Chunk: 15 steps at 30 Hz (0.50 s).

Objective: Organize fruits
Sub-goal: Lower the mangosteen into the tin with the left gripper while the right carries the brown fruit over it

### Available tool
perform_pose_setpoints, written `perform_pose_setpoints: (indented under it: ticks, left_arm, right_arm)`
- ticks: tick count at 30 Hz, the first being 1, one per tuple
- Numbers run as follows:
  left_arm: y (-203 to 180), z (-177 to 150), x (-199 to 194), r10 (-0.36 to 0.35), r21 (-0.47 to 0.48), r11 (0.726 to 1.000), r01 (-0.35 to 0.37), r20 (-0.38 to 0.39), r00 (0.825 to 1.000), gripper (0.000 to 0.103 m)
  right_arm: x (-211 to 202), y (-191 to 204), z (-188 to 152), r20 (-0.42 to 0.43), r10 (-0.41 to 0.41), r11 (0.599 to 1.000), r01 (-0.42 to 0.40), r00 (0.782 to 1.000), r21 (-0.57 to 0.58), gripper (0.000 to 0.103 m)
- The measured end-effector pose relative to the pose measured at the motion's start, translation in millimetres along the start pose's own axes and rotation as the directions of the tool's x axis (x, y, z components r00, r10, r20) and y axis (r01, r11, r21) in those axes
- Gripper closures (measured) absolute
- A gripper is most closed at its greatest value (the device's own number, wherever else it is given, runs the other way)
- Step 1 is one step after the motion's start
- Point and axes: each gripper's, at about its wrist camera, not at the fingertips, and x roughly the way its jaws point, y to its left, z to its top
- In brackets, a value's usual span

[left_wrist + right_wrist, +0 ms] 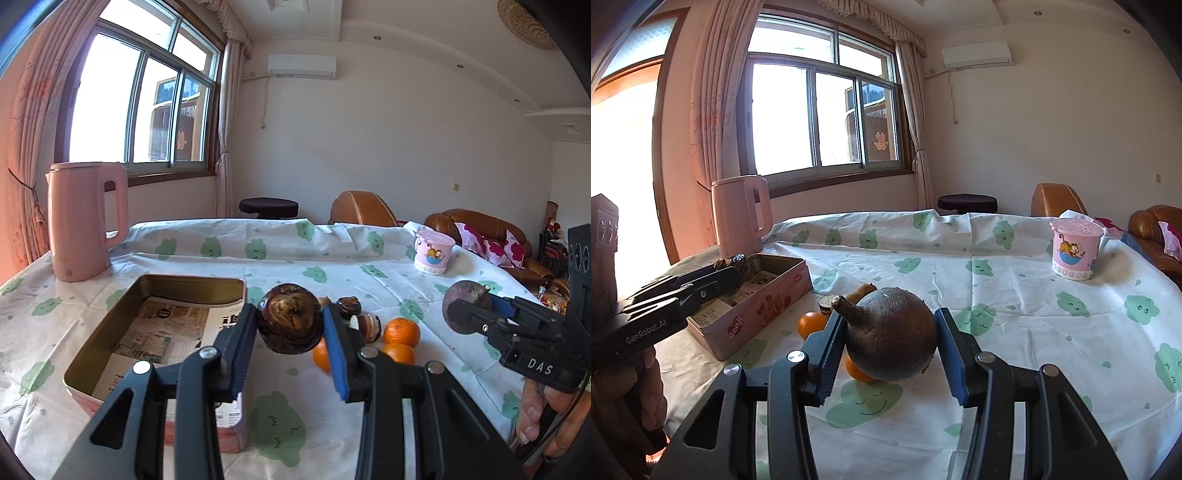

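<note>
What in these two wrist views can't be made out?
- Left wrist view: the oranges; the left gripper and its dark fruit cover part of the pile, so their count is unclear.
- Right wrist view: the tin; the left gripper hides most of its inside.
- Both views: hands cut off at the edges.

Pink kettle (86, 221), orange tangerines (401, 331), seemingly green-clouded white tablecloth (332, 258).

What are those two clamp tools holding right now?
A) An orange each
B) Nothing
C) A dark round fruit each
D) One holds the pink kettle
C: the left gripper clamps a dark round fruit, and the right gripper clamps another dark fruit with a stem.
</note>
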Motion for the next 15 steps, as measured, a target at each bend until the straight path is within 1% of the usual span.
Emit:
perform_pose_setpoints:
  ticks: [3, 8, 12, 15]
  left_arm:
    - [19, 5, 2, 0.049, -0.015, 0.999, -0.049, -0.016, 0.999, 0.065]
    - [49, 9, 8, 0.099, -0.043, 0.994, -0.101, -0.047, 0.994, 0.065]
    - [64, 11, 17, 0.121, -0.044, 0.991, -0.125, -0.078, 0.99, 0.065]
    - [70, 10, 23, 0.138, -0.042, 0.989, -0.143, -0.105, 0.985, 0.065]
  right_arm:
    - [5, 16, 15, -0.009, 0.039, 0.999, -0.039, 0.999, -0.032, 0.053]
    - [18, 45, 41, -0.031, 0.119, 0.99, -0.121, 0.992, -0.076, 0.053]
    - [34, 67, 61, -0.051, 0.158, 0.98, -0.163, 0.986, -0.118, 0.053]
    - [47, 85, 72, -0.069, 0.171, 0.971, -0.18, 0.983, -0.156, 0.053]
